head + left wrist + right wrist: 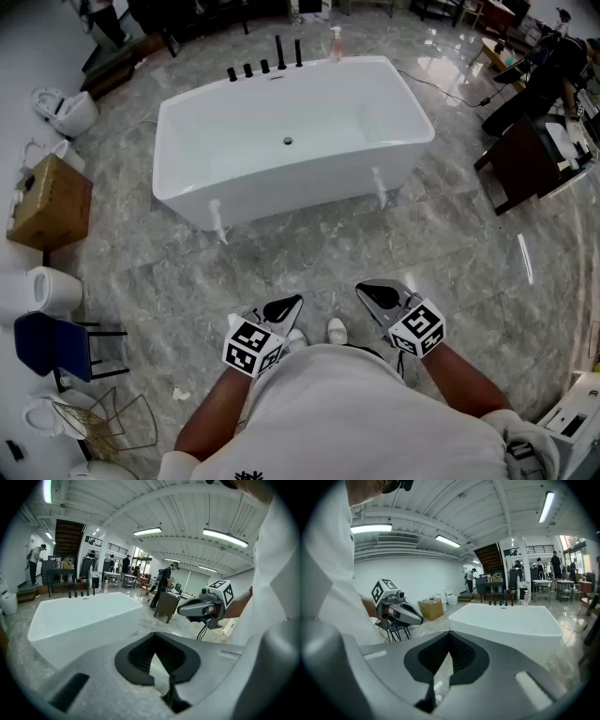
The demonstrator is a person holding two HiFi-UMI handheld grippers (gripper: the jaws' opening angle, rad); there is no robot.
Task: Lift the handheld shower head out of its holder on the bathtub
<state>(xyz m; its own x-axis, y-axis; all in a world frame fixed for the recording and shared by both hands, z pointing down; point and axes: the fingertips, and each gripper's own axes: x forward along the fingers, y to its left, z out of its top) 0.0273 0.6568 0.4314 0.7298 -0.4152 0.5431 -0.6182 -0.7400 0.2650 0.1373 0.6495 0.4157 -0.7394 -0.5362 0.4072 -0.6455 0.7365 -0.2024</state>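
Observation:
A white freestanding bathtub (187, 178) stands on the grey marble floor ahead of me. On its far rim is a row of black fittings; the two tall upright ones (279, 52) are at the right end, and which of them is the shower head I cannot tell. Both grippers hang low and near my body, well short of the tub. The left gripper (292, 302) is shut and holds nothing. So is the right gripper (366, 288). In the left gripper view the tub (79, 616) lies beyond the shut jaws, and the right gripper (187, 607) shows beside it.
A pink bottle (336, 42) stands on the tub's far rim. At the left are a cardboard box (52, 202), toilets (66, 111) and a blue chair (52, 345). A dark cabinet (525, 164) is at the right. People stand far behind the tub.

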